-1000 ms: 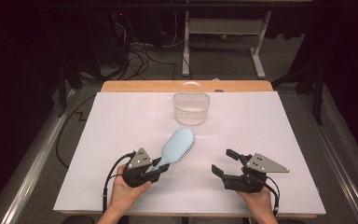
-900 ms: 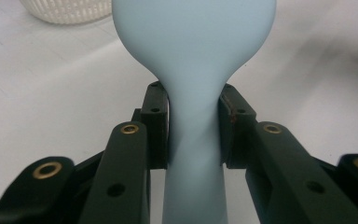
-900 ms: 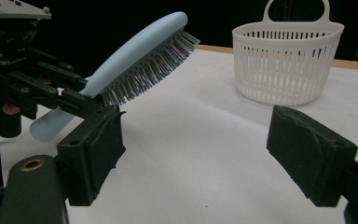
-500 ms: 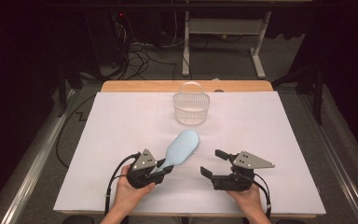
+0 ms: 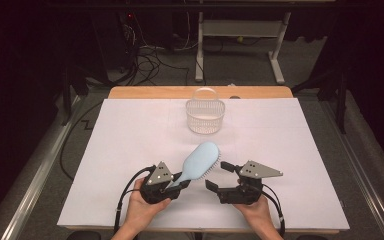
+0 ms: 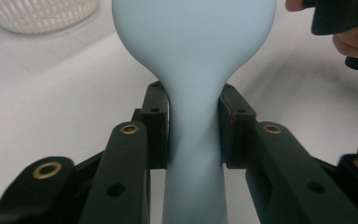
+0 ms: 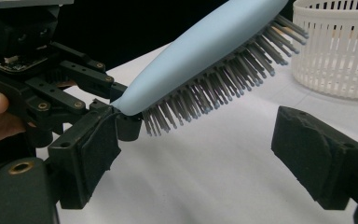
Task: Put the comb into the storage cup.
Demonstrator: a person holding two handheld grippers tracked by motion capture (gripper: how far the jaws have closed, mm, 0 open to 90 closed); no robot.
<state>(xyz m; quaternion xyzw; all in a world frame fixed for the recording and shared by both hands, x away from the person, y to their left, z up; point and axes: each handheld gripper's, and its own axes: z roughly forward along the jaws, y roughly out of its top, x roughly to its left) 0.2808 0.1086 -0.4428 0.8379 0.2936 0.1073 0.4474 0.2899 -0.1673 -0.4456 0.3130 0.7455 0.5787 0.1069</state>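
brush held over table
left gripper (image 5: 172, 184) jaws clamp brush (image 5: 198, 162) handle; right gripper (image 5: 219, 176) jaws just widened, empty, near bristles.

Pale blue hairbrush (image 5: 200, 159), bristles down, head tilted upward above the white table.

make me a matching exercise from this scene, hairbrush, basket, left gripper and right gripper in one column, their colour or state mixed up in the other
Things:
1. hairbrush
2. basket
3. left gripper
4. right gripper

Colour or state:
A. jaws apart, nothing between the pads
B. white, slotted wall, at the far side of the table
C. light blue, lifted off the table, bristles facing down
D. clamped on a handle

Pairs: 1-C, 2-B, 3-D, 4-A
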